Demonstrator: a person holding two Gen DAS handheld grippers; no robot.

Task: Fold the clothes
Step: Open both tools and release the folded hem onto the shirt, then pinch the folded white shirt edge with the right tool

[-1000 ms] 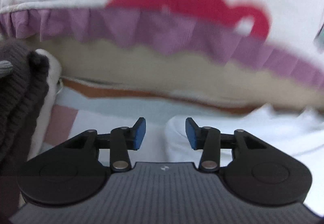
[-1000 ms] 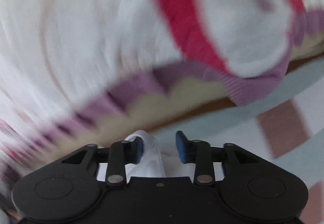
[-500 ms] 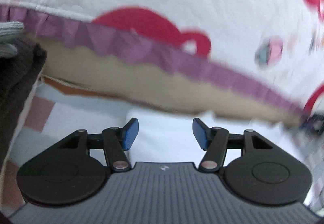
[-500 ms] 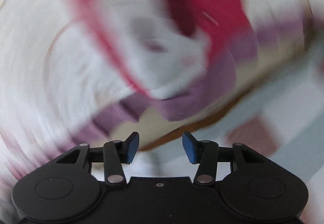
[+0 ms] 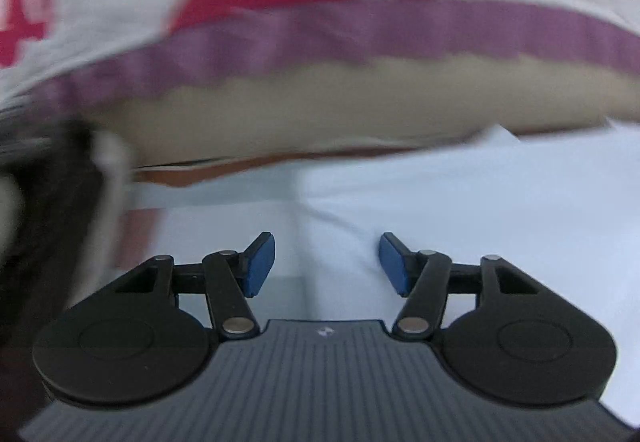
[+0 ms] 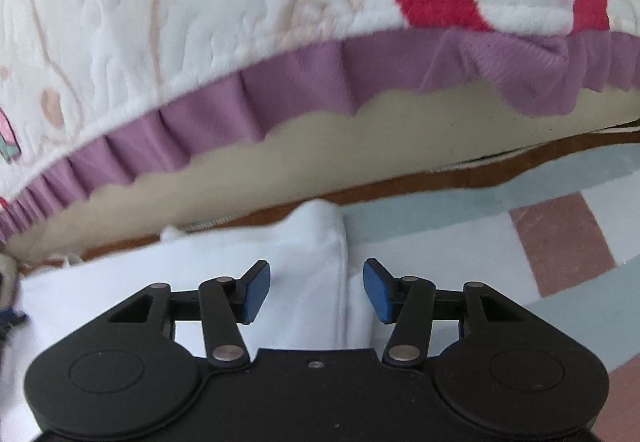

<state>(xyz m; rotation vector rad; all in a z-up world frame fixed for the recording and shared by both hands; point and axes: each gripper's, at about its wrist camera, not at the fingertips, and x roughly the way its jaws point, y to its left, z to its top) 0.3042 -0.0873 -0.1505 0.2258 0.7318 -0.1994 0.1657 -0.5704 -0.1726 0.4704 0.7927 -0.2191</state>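
Hovering over one white garment: left gripper jaws apart, empty; right gripper jaws just widening, astride fold, not clamping.

Plush quilted blanket, smooth white cloth garment, matt woven rug.

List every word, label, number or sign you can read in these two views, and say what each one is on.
No readable text in either view.
Red shapes on the white quilt: printed pattern, perhaps large letters, but cropped and, in the left view, blurred; not readable.
Small pale mark on the left tool's grey body: a tiny logo, too small to read.
White garment and checked sheet: no writing visible.
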